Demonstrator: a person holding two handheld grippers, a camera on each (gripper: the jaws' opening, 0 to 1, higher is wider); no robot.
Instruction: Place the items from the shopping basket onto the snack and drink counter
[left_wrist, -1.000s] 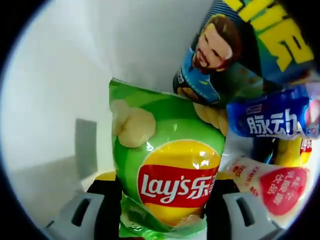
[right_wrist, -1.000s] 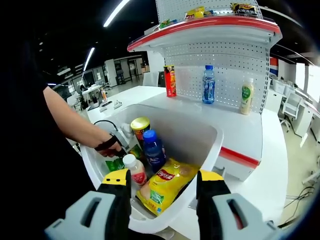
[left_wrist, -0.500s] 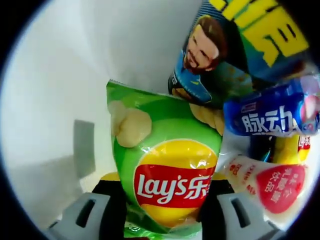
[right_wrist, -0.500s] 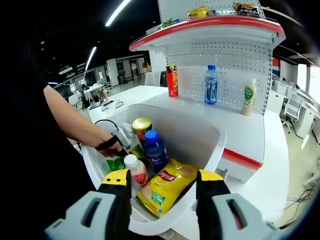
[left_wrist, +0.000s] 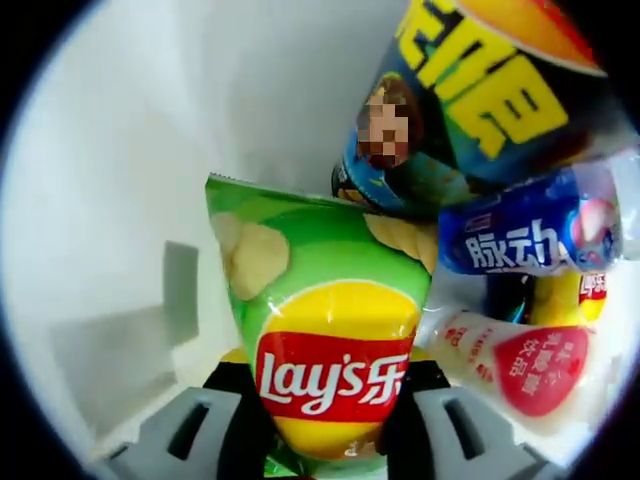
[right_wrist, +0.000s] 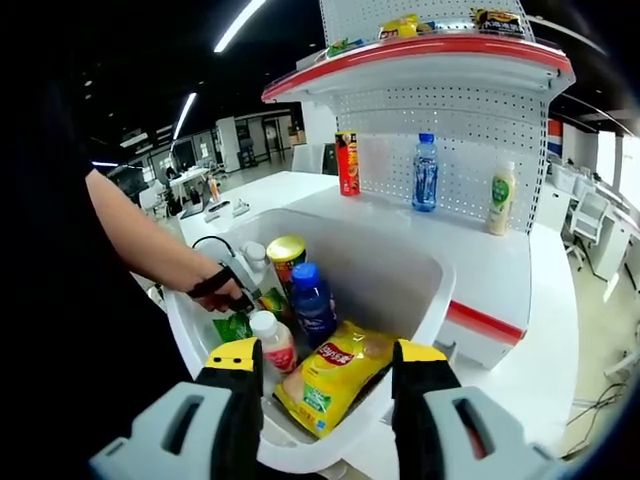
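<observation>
Green Lay's chip bag (left_wrist: 325, 340) sits pinched in our left gripper (left_wrist: 325, 425); we lift gently, clearing the basket (right_wrist: 420, 300); right gripper (right_wrist: 325, 385) hovers agape, empty.

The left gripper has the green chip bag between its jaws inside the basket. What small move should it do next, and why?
Probably lift the green Lay's bag straight up out of the white basket. The left gripper appears shut on its lower end, and the tall can and blue bottle press close beside it, so a sideways pull could drag them.
</observation>
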